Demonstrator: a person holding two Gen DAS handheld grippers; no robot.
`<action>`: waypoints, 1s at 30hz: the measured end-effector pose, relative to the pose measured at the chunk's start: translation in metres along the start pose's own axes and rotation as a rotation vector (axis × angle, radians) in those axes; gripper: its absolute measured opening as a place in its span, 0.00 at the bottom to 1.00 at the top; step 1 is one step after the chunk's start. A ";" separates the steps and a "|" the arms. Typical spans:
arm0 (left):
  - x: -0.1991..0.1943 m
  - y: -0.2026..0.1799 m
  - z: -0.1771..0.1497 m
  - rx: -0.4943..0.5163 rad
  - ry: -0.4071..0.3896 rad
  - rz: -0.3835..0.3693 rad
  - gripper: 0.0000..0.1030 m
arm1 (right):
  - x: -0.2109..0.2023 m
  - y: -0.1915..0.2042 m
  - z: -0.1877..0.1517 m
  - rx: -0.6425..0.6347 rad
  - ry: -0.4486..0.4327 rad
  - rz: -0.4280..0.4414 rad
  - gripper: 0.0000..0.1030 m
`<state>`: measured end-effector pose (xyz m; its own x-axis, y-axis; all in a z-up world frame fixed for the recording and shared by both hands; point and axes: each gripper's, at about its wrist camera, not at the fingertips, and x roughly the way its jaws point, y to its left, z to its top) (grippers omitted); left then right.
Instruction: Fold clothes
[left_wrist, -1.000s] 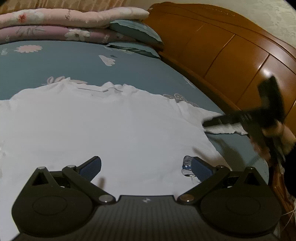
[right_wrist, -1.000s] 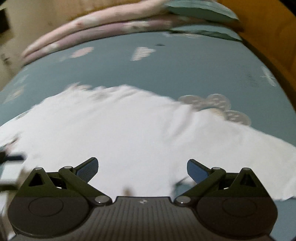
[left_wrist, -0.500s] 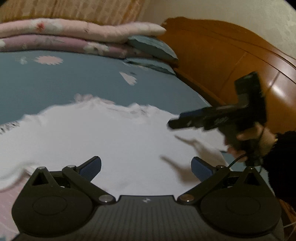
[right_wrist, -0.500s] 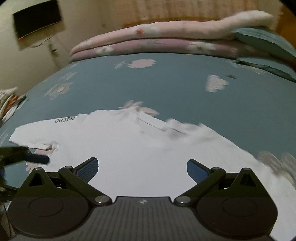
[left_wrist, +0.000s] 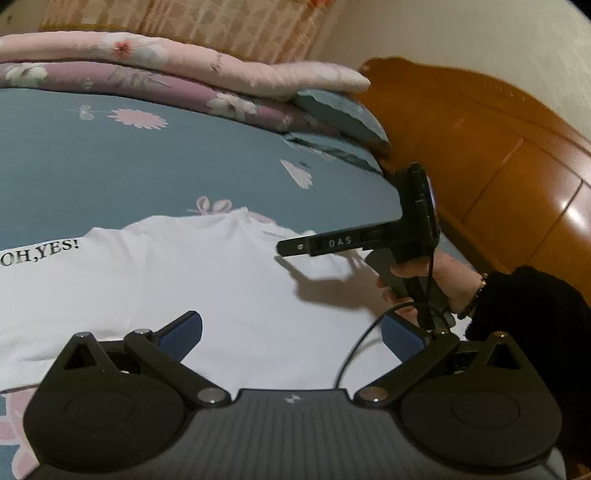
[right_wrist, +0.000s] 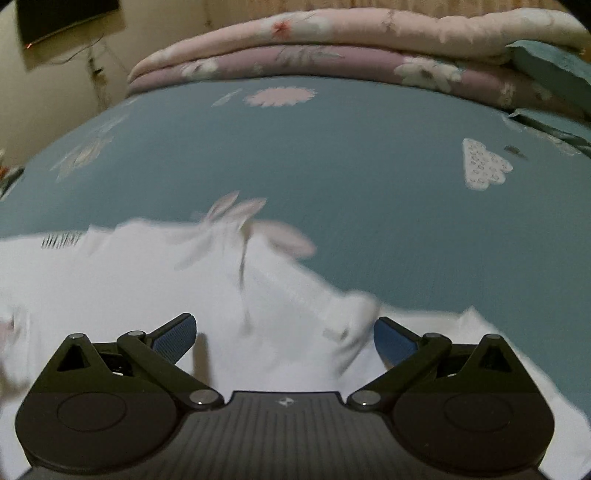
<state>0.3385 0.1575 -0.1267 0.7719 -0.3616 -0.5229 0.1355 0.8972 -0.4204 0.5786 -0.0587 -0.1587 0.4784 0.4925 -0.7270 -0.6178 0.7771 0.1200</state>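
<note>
A white T-shirt (left_wrist: 184, 280) lies spread on the blue bedsheet, with black "OH,YES!" lettering at its left edge. My left gripper (left_wrist: 291, 336) hangs open above the shirt's lower middle, nothing between its blue pads. In the left wrist view the right gripper (left_wrist: 291, 248) comes in side-on from the right, held by a hand (left_wrist: 443, 284) in a black sleeve, over the shirt's right shoulder. In the right wrist view my right gripper (right_wrist: 284, 338) is open above the white T-shirt (right_wrist: 129, 295), whose collar area is blurred.
The blue floral bedsheet (left_wrist: 110, 166) stretches beyond the shirt. Folded pink and purple quilts (left_wrist: 147, 70) and teal pillows (left_wrist: 340, 114) lie at the far edge. An orange wooden headboard (left_wrist: 498, 166) rises on the right. A dark screen (right_wrist: 62, 14) hangs on the far wall.
Both grippers have lifted and swung left across the shirt. The right gripper rose off the shirt's right edge and now hovers over the shoulder. The "OH,YES!" lettering came into the left wrist view.
</note>
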 end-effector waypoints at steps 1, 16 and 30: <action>-0.003 0.003 0.000 -0.015 -0.008 -0.002 0.99 | -0.006 0.002 0.002 0.008 -0.006 -0.011 1.00; -0.008 0.012 -0.006 -0.050 -0.010 -0.021 0.99 | -0.001 0.028 -0.019 -0.007 0.033 -0.043 1.00; -0.020 -0.008 -0.013 0.018 -0.015 -0.049 0.99 | -0.141 0.058 -0.050 -0.003 0.022 -0.127 1.00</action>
<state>0.3137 0.1545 -0.1229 0.7734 -0.4016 -0.4905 0.1847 0.8829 -0.4316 0.4444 -0.1026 -0.0829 0.5391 0.3810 -0.7512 -0.5547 0.8317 0.0238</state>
